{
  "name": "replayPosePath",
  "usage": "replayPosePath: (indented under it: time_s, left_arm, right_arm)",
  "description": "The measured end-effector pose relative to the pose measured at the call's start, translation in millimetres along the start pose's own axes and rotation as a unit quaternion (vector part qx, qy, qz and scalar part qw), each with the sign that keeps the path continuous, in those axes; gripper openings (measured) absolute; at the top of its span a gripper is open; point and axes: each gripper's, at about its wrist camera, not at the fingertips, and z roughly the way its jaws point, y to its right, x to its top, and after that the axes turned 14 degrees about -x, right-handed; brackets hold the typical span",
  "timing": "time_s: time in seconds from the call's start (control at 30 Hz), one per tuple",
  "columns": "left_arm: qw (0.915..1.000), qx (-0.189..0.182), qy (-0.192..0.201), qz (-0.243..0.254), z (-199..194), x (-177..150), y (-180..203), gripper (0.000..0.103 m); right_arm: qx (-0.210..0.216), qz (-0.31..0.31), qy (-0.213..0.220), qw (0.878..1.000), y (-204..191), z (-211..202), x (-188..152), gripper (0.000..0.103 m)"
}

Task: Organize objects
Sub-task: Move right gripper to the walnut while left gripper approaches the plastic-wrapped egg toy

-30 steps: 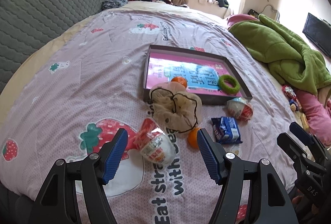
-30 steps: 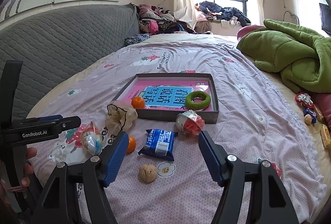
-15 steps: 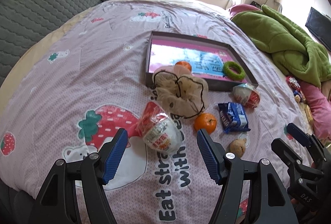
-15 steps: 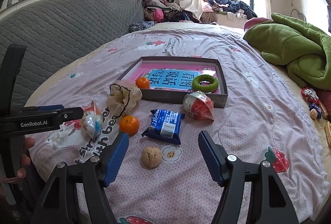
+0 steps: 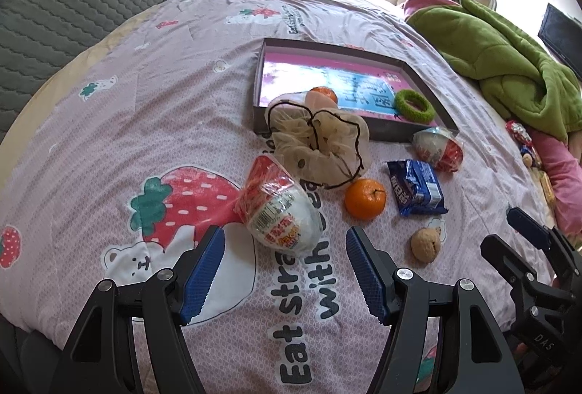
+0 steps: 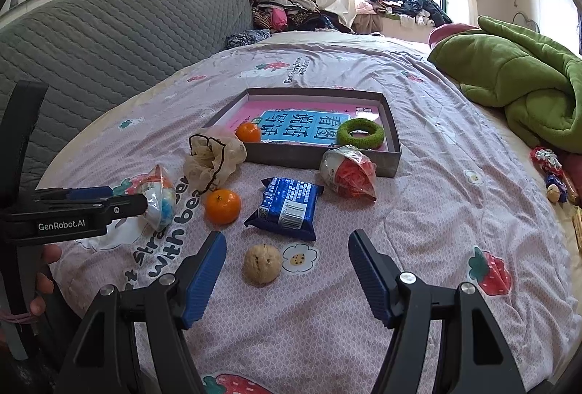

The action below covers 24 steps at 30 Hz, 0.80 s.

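- Left claw (image 5: 283, 266) gapes wide and empty, near a wrapped toy egg (image 5: 280, 208) on the bed (image 5: 182, 110).
- Right claw (image 6: 287, 270) gapes wide and empty, a walnut (image 6: 262, 264) between its fingers, untouched.
- Gray tray (image 6: 323, 157) lies farther off.

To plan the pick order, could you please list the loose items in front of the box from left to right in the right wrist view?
Wrapped egg toy → mesh pouch → orange → walnut → blue snack packet → red-wrapped egg toy.

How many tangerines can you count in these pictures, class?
2: one tangerine lies on the bedspread beside the blue snack packet; the other sits inside the box.
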Motion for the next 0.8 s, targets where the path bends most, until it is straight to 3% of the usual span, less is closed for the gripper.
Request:
replayPosePath:
  time_s: [0.8]
  left_arm:
    - [0.9992,-0.014,-0.037,0.001,16.5,-18.0,1.5,0.071]
  right_arm:
    - [0.009,-0.026,-0.032,0.999,-14.3,18.8,-15.6,0.069]
